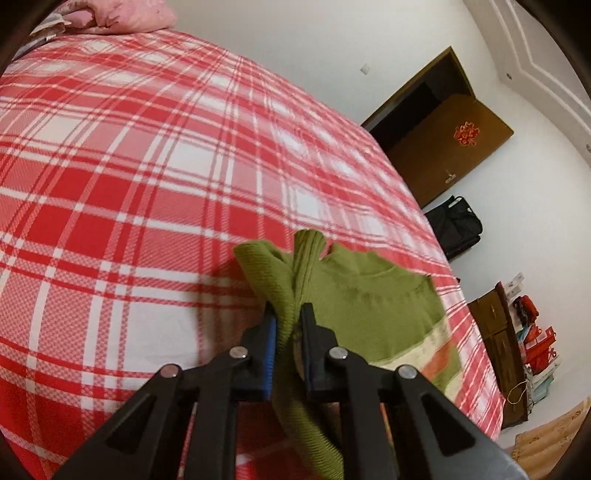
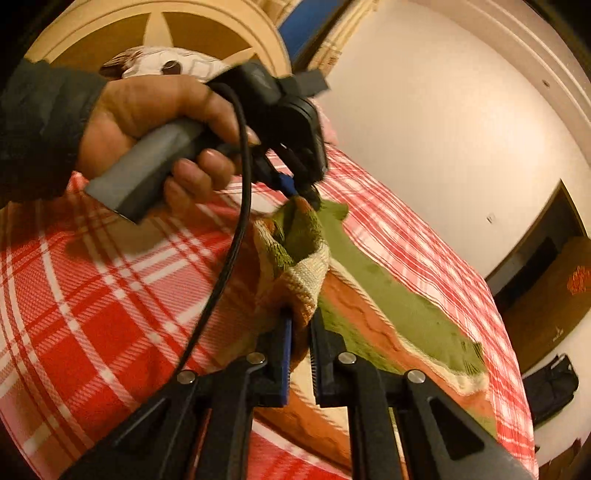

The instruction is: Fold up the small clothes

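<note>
Your left tool (image 1: pixel 287 314) and right tool (image 2: pixel 300 325) each pinch a fold of the green sweater (image 1: pixel 369 310), part lifted off the red plaid bed (image 1: pixel 147 184). Your left hand (image 2: pixel 147 125) and its cable (image 2: pixel 236 236) crowd the right view; a pink pillow (image 1: pixel 125 14) lies beyond.

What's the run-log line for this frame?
left gripper: shut on green sweater | right gripper: shut on sweater hem | sweater: partly lifted off plaid bed
</note>
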`<act>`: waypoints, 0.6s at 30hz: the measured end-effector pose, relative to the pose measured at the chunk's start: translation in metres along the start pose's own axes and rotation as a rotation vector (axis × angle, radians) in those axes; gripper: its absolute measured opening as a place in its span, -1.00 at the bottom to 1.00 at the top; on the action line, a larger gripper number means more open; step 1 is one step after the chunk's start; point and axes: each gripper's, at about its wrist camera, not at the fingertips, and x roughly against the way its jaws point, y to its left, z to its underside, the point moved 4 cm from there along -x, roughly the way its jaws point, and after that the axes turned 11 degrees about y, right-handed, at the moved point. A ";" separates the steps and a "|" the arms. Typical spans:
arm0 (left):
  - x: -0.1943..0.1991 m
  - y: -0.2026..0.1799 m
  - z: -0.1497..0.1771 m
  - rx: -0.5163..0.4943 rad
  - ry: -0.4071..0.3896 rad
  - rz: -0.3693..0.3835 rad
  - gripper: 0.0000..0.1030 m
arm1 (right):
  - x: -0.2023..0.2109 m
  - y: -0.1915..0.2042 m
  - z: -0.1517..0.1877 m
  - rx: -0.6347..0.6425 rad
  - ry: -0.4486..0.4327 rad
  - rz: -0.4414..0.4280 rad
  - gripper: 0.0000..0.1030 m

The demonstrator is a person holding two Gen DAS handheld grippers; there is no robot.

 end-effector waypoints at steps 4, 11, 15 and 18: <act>0.004 -0.020 -0.005 -0.019 -0.023 0.020 -0.77 | 0.004 -0.018 0.003 -0.037 -0.013 0.016 -0.88; 0.004 -0.059 -0.013 -0.073 -0.050 0.051 -0.77 | 0.010 -0.044 0.012 -0.092 -0.023 0.057 -0.88; -0.002 -0.083 -0.018 -0.111 -0.052 0.047 -0.77 | 0.011 -0.059 0.018 -0.122 -0.023 0.067 -0.88; -0.006 -0.103 -0.021 -0.133 -0.061 0.044 -0.78 | 0.010 -0.070 0.019 -0.147 -0.026 0.077 -0.88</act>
